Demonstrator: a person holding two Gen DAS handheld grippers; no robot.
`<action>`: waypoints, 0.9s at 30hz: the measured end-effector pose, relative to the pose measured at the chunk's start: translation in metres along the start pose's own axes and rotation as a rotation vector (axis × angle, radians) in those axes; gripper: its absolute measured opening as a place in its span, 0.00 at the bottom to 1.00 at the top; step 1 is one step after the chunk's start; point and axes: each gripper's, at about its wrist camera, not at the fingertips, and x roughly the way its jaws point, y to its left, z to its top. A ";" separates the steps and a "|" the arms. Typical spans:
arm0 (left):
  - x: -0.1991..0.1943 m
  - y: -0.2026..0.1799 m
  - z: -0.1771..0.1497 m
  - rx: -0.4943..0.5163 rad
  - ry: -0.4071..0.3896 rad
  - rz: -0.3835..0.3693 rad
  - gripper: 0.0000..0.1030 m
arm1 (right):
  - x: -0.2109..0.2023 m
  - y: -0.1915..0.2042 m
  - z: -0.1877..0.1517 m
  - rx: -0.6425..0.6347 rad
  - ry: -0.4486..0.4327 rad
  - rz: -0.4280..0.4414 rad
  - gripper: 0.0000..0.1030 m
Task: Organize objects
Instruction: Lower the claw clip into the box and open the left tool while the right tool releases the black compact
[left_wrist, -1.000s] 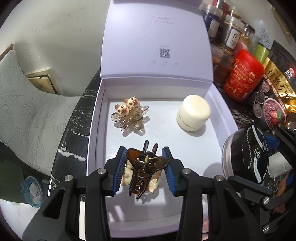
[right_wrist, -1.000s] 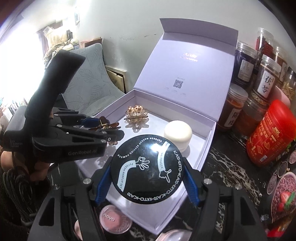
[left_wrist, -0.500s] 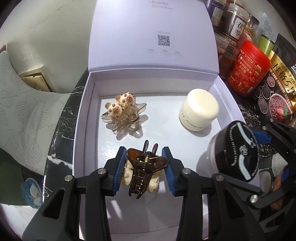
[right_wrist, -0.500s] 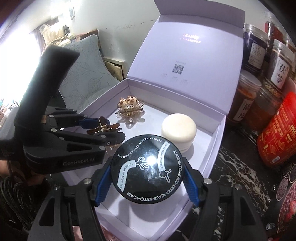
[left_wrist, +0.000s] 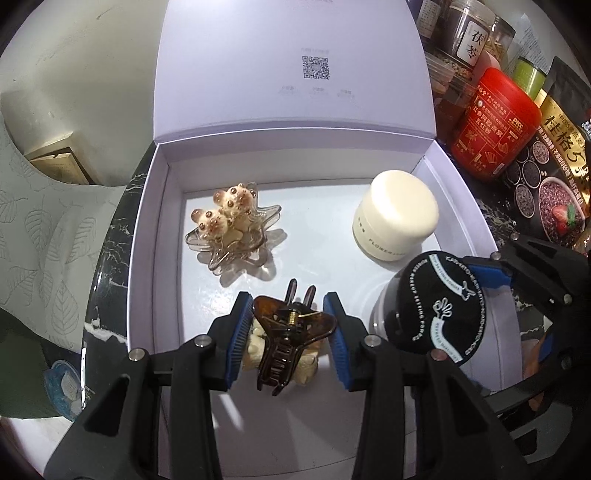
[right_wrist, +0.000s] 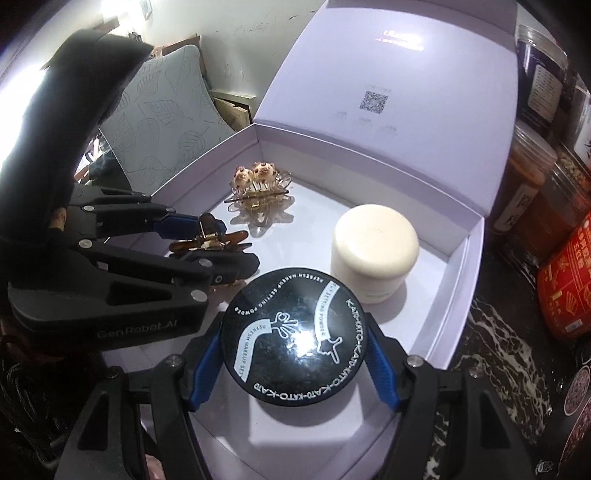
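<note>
An open lilac gift box (left_wrist: 147, 258) (right_wrist: 458, 266) lies on a dark marble top, its lid standing up behind. Inside rest a clear star-shaped hair clip with two small bears (left_wrist: 232, 229) (right_wrist: 258, 184) and a cream jar (left_wrist: 395, 218) (right_wrist: 373, 254). My left gripper (left_wrist: 288, 339) (right_wrist: 218, 243) is shut on a brown claw clip (left_wrist: 288, 336) (right_wrist: 210, 240) with cream decoration, low over the box floor. My right gripper (right_wrist: 291, 343) (left_wrist: 476, 295) is shut on a black-lidded powder jar (right_wrist: 295, 332) (left_wrist: 439, 306), held over the box's near right part.
Right of the box stand a red canister (left_wrist: 495, 122) (right_wrist: 569, 288), several glass jars (left_wrist: 469, 33) (right_wrist: 528, 177) and a dark food pouch (left_wrist: 557, 166). A leaf-patterned cushion (left_wrist: 40, 229) (right_wrist: 162, 110) lies left of the box. A small blue item (left_wrist: 62, 384) sits at the lower left.
Both grippers have come down and forward into the box with their loads. The box contents look larger and nearer. The powder jar has moved from the box's right rim to over its floor.
</note>
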 end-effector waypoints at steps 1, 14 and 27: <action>0.000 0.001 0.001 -0.003 0.000 -0.003 0.37 | 0.001 0.000 0.001 0.001 0.000 0.001 0.68; 0.009 -0.001 0.018 0.025 0.000 0.034 0.38 | 0.013 0.000 0.007 -0.029 0.015 -0.037 0.68; 0.015 -0.001 0.018 0.026 0.004 0.044 0.38 | 0.019 0.009 -0.002 -0.080 0.045 -0.092 0.68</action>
